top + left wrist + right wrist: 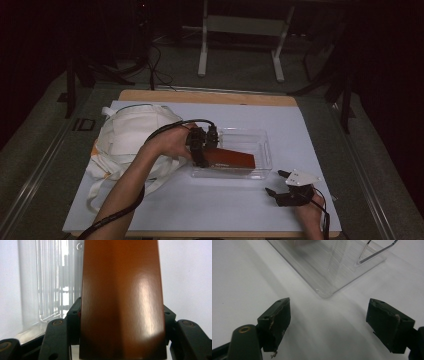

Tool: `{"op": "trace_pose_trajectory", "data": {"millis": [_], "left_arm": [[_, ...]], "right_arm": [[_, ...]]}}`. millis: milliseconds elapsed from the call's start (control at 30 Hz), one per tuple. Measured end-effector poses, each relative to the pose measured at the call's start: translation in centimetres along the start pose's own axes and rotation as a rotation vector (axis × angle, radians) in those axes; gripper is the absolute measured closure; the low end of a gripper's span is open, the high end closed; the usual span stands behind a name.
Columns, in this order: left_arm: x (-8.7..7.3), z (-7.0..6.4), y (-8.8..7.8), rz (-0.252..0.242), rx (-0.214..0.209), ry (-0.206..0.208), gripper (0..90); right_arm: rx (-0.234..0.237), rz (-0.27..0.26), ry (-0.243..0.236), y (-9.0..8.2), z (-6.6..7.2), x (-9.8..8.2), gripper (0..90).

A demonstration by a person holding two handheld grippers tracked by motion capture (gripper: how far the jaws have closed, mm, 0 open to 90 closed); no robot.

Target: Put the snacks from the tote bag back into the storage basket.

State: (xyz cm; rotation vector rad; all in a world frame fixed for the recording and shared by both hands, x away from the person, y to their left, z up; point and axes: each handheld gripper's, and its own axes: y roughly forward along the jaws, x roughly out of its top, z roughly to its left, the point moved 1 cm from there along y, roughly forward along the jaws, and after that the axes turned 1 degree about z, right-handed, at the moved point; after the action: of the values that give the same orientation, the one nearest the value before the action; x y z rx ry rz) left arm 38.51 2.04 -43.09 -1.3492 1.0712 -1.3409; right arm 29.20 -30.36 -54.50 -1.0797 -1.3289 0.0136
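Left claw (pixel 212 145) apparently clamped on brown box (pixel 231 159), box lengthwise between jaws, over clear tray (pixel 264 150).

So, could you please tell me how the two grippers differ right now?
The left gripper is clamped on a brown box over the clear tray; the right gripper is open and holds nothing. The left is raised at the tray; the right rests on the white mat beside it. Both have black jaws.
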Motion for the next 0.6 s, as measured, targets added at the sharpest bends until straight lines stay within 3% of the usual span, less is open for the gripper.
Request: {"op": "trace_pose_trajectory", "data": {"millis": [600], "left_arm": [[-0.28,0.40,0.09,-0.014,-0.029,-0.050,35.5]], "right_arm": [[-0.001,0.004,-0.004,0.03,0.03,0.01,19.9]]}}
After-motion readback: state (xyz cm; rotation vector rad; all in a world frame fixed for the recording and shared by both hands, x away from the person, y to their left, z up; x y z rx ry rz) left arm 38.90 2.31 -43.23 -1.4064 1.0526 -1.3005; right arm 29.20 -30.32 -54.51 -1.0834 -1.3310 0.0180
